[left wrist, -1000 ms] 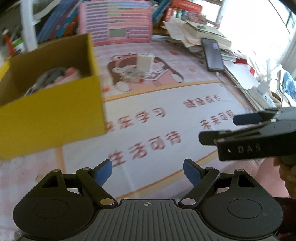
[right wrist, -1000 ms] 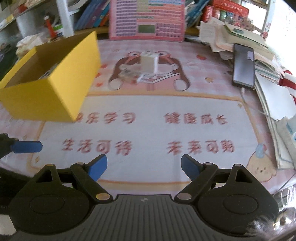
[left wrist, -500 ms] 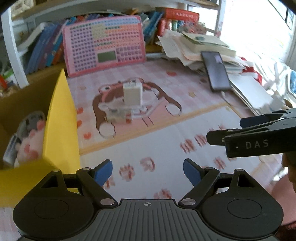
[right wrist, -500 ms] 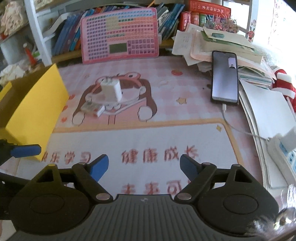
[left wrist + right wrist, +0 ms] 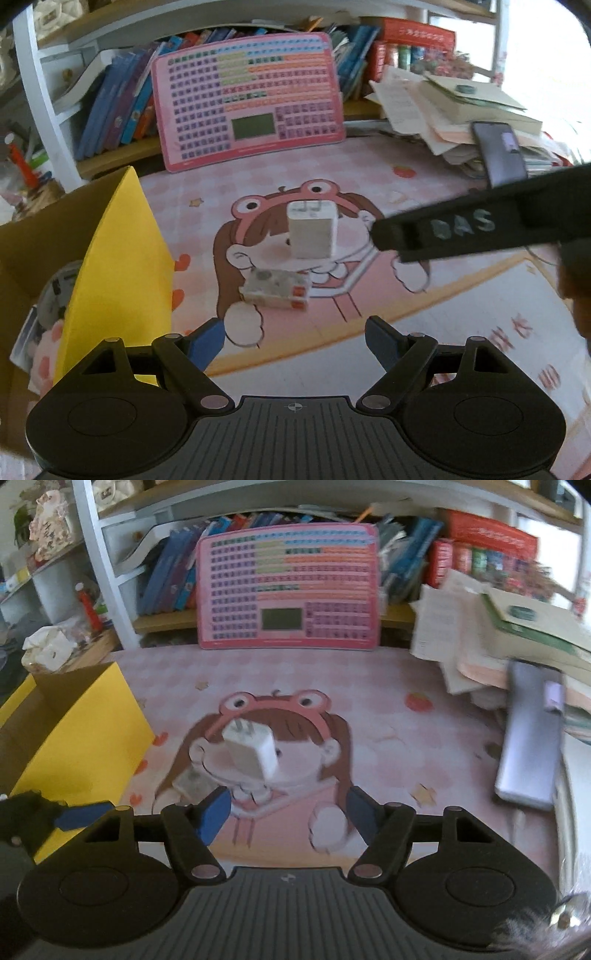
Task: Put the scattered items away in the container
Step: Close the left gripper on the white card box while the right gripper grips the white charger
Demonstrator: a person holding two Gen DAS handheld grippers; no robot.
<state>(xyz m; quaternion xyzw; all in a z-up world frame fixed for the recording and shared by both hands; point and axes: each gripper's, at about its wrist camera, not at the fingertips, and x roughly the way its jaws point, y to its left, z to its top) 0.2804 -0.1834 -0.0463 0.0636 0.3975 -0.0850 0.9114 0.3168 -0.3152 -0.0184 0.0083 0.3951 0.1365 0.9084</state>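
A: What is sitting nearest the cameras?

B: The left gripper [image 5: 294,341] is hanging with its blue fingers spread wide and nothing between them. The right gripper [image 5: 289,814] is closing its jaws, though they are still apart, and only the printed desk mat [image 5: 388,738] is showing between the pads; they are pressing on nothing.

A: And the things waiting to be tidied?

B: Just beyond the fingertips, a small flat packet [image 5: 275,288] with red corners is lying on the mat's cartoon girl. Right behind it, a white charger plug [image 5: 312,230] is standing with its two prongs pointing up. In the left wrist view the right gripper's black finger is reaching in from the right, its tip ending just beside the plug; I cannot tell whether they are touching.

A: Where is the container?

B: The yellow cardboard box [image 5: 118,266] is sitting to the left of both items, open at the top, with a few things already lying inside.

A: Farther back?

B: A pink keyboard board [image 5: 288,587] is leaning against the bookshelf, and a phone [image 5: 528,738] is resting beside a pile of papers on the right
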